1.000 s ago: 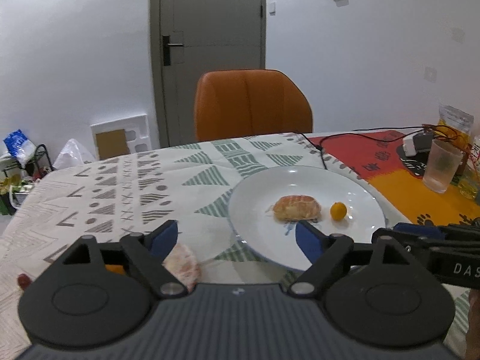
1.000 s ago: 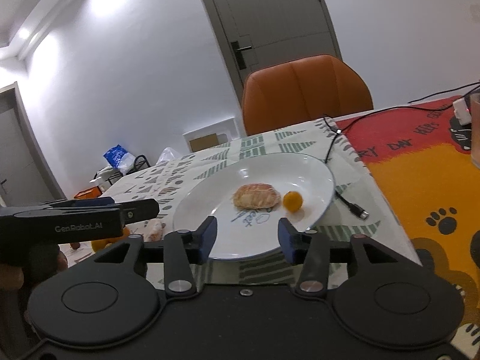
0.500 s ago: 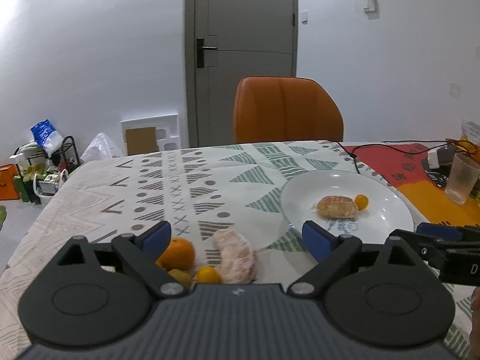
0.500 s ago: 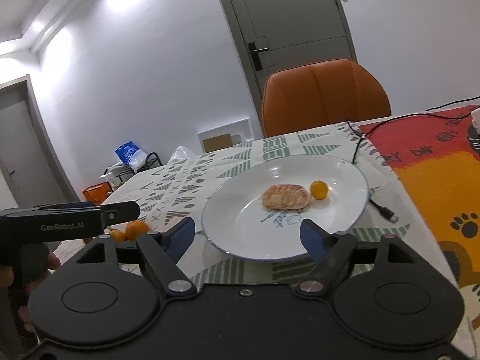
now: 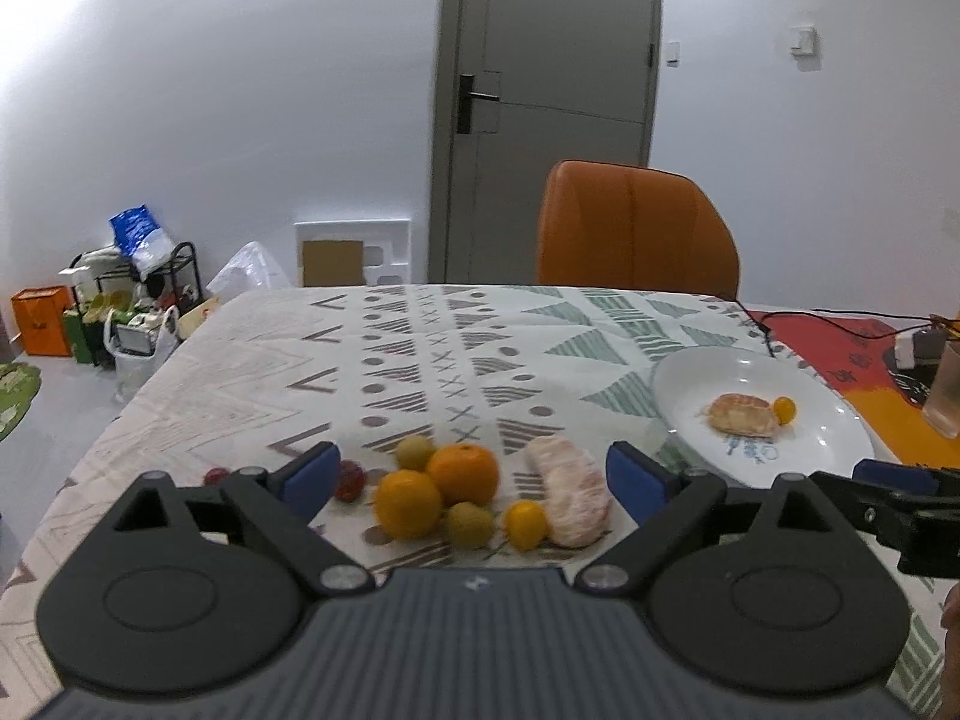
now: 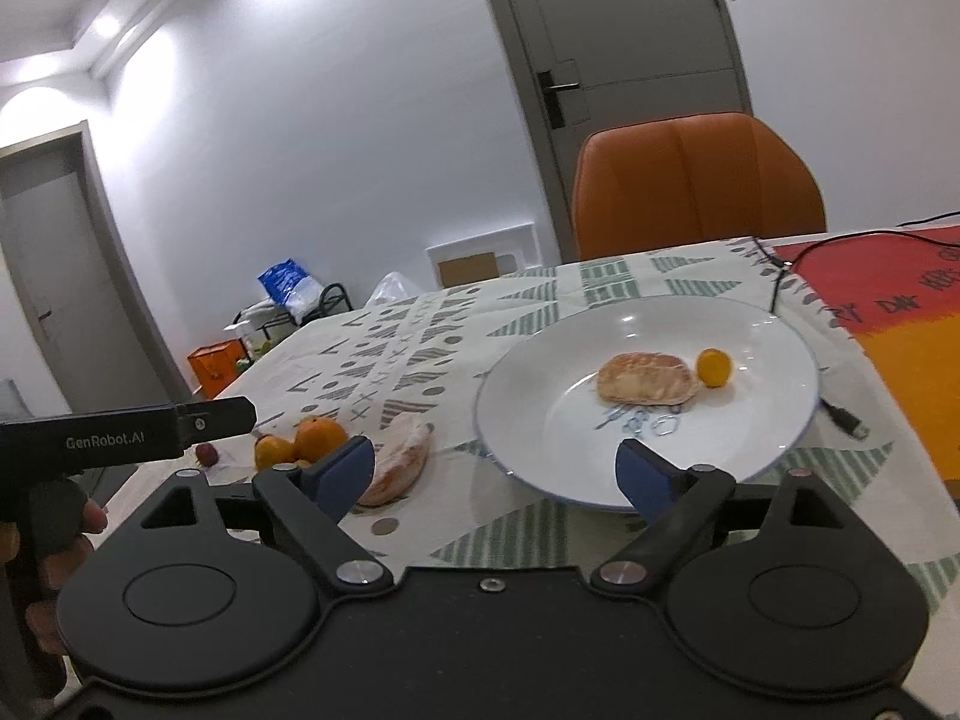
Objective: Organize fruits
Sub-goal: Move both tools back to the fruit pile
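A white plate (image 5: 828,450) (image 6: 540,420) holds a peeled citrus piece (image 5: 741,414) (image 6: 648,385) and a small kumquat (image 5: 784,409) (image 6: 714,367). Left of the plate, loose fruit lies on the tablecloth: two oranges (image 5: 463,473) (image 5: 408,504), a peeled pinkish citrus piece (image 5: 570,498) (image 6: 396,465), a yellow kumquat (image 5: 525,525), two greenish small fruits (image 5: 470,524) and a red one (image 5: 350,480). My left gripper (image 5: 474,477) is open and empty, just before this pile. My right gripper (image 6: 498,471) is open and empty at the plate's near left rim.
An orange chair (image 5: 636,228) stands behind the table. A black cable (image 6: 780,282) runs past the plate's far right side, its plug (image 6: 843,417) lying by the rim. A plastic cup (image 5: 947,390) stands at the right edge. An orange-red mat (image 6: 900,324) covers the table's right part.
My left gripper has swung left from the plate to face the loose fruit pile. My right gripper has opened wide and drawn back slightly from the plate.
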The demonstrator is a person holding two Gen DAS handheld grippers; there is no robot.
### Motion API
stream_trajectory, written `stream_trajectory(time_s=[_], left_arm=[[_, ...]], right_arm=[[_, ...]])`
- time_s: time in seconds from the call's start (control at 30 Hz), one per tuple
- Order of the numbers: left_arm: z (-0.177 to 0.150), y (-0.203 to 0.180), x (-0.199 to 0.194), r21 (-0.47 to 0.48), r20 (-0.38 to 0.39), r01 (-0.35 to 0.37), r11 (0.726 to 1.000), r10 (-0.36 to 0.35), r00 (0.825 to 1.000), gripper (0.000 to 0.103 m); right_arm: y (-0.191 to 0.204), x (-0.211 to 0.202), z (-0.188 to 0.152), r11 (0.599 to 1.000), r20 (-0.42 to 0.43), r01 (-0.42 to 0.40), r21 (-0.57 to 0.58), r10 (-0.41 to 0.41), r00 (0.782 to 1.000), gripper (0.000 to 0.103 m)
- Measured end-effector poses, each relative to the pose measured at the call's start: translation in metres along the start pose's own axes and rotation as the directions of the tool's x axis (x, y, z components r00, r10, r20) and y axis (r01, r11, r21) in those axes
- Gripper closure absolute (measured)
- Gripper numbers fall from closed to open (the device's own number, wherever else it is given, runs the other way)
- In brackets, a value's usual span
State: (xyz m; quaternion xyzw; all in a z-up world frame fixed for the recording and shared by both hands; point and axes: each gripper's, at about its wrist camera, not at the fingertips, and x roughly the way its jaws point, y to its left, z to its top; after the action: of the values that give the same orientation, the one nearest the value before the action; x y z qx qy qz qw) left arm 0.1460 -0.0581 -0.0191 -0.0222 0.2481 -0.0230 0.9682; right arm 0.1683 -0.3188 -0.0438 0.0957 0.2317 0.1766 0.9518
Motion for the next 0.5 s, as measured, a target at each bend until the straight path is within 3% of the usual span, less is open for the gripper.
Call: stream_trajectory(time_s=[0.27, 0.5], left_arm=[[-0.007, 0.032, -0.001, -0.051, -0.007, -0.023, 0.998, 0.023, 1.000, 0.009], [-0.014, 0.055, 0.005, -0.098, -0.018, -0.029, 0.995, 0.028, 0.999, 0.009]], right_arm=[[0.020, 0.014, -0.001, 0.999, -0.034, -0.019, -0.031, 0.018, 0.999, 0.015], [0.036, 0.028, -0.001, 0.998, -0.062, -0.037, -0.050, 0.033, 0.998, 0.005]])
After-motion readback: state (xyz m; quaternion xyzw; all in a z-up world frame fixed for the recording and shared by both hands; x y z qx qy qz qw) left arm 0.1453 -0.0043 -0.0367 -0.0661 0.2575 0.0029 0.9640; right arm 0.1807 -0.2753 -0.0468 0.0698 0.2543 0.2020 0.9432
